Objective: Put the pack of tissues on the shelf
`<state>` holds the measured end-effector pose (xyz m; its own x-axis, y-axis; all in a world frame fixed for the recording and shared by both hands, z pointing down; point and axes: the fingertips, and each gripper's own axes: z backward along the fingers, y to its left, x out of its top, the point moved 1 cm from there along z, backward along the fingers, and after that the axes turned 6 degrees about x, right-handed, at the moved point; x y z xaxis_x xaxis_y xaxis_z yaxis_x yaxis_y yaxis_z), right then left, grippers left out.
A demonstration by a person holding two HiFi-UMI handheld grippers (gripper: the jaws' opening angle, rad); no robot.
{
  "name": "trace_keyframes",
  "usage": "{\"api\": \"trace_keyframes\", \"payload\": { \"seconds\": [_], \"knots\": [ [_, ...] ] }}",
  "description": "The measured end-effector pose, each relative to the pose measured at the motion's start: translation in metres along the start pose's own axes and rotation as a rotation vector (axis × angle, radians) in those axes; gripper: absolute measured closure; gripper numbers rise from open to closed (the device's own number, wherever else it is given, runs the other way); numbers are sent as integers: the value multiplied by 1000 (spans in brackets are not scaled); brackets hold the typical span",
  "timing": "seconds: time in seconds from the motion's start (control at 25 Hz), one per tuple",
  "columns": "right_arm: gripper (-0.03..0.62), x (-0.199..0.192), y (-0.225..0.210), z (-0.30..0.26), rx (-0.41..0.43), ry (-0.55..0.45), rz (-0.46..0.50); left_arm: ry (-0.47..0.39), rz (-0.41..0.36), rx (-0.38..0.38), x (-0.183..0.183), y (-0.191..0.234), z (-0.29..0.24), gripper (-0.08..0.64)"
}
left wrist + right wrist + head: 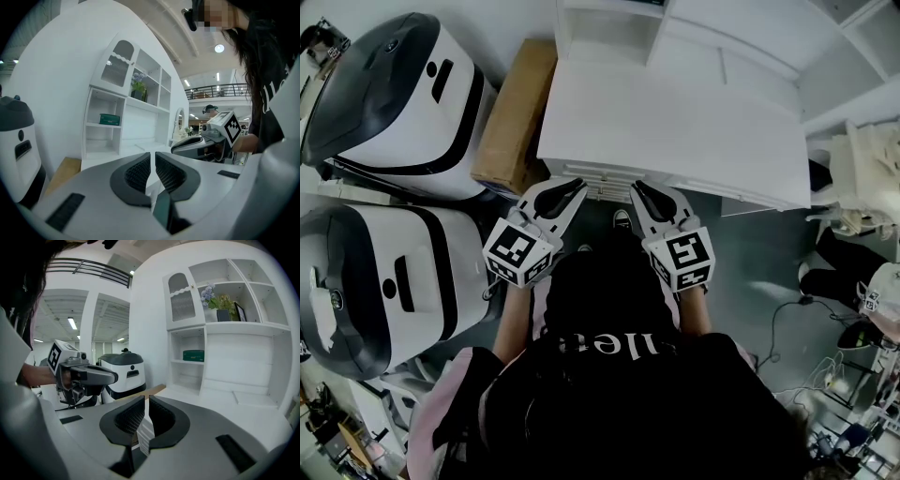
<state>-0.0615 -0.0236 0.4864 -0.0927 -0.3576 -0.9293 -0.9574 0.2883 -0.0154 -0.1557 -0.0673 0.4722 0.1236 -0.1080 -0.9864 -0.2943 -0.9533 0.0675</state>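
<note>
A brown cardboard box (515,114) lies just beside a white-and-dark machine (394,94), a second machine (384,281) alongside.

White tongs (571,190), black ribbed pads (139,172).

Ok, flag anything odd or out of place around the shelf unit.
Nothing stands out. The green pack lies flat in a compartment of the white shelf unit, and the left tool and right tool are shut, holding nothing.

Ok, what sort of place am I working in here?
Probably a big indoor hall or demo lab, not a home: the white shelf unit stands beside large white-and-black machines, and a railed mezzanine with ceiling lights shows behind.
</note>
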Motion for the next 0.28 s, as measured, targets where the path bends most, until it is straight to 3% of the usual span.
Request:
{"api": "trace_keyframes", "payload": {
  "seconds": [0.28],
  "knots": [
    [529, -6, 7, 0, 12, 8, -1, 3, 2, 11, -3, -1, 6, 517]
  ]
}}
